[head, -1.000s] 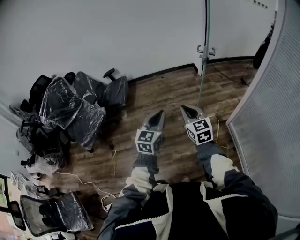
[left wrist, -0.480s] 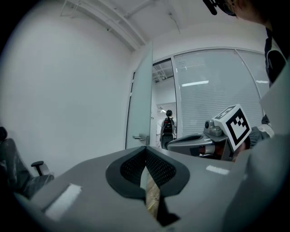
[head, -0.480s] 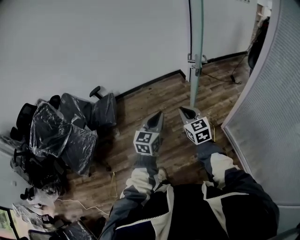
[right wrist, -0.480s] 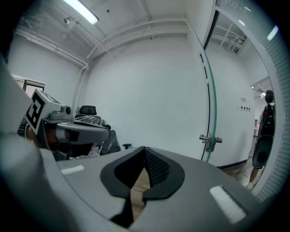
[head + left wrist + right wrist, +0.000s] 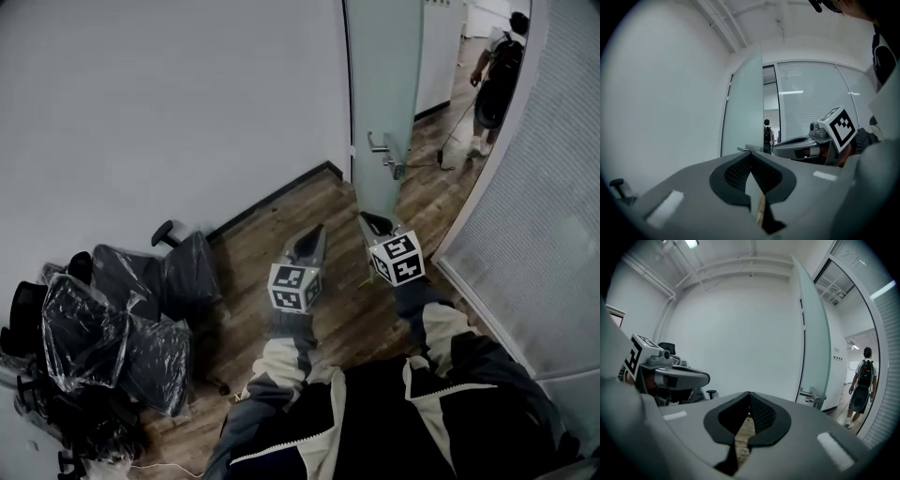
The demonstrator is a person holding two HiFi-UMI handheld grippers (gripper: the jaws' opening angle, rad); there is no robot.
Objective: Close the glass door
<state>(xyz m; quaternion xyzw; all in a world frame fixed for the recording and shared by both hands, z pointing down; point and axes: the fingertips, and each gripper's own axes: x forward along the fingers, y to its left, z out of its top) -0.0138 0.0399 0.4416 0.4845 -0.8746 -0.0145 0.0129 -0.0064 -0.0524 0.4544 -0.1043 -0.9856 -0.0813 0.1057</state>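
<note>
The frosted glass door (image 5: 384, 84) stands ajar ahead, its metal lever handle (image 5: 383, 154) facing me. My left gripper (image 5: 316, 234) and right gripper (image 5: 368, 221) point forward side by side over the wood floor, short of the door. Both are shut with nothing in them. The right gripper's tip is just below the door's lower edge in the head view, apart from the handle. In the left gripper view my left gripper (image 5: 750, 153) points at the door (image 5: 743, 108). In the right gripper view the door (image 5: 813, 343) and handle (image 5: 810, 396) stand right of my right gripper (image 5: 749, 393).
A person with a backpack (image 5: 495, 80) walks away beyond the doorway. A curved frosted glass wall (image 5: 544, 216) runs along the right. Several plastic-wrapped office chairs (image 5: 122, 319) are piled at the lower left against the white wall (image 5: 187, 103).
I have moved toward the door: it and its handle are nearer and larger, the chairs slid to the lower left, and the person beyond came into view. Both grippers stay shut.
</note>
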